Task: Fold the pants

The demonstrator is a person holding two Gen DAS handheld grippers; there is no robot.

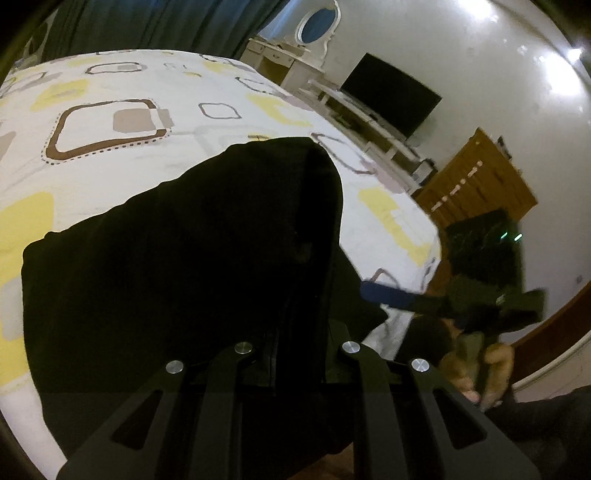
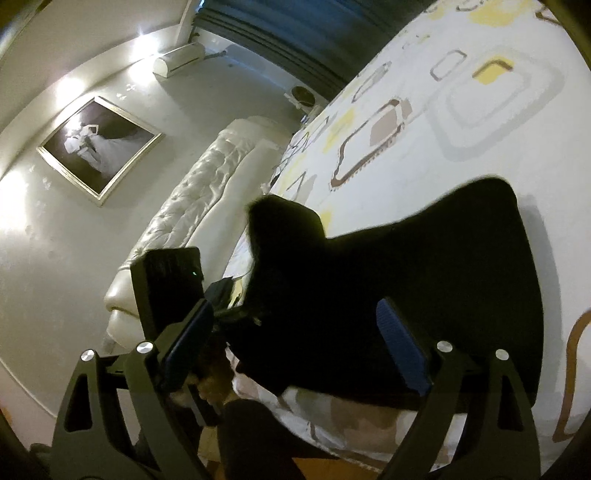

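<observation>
Dim warm room light, glare spots on the wall (image 1: 480, 55), black pants (image 1: 184, 266) detailless, fisheye-bent edges, slight motion blur.

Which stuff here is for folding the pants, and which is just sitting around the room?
For the job:
black pants
left gripper, jaws shut on the pants
right gripper, jaws open
bed with patterned sheet

Just sitting around:
television
white dresser
framed picture
air conditioner
curtains
</observation>
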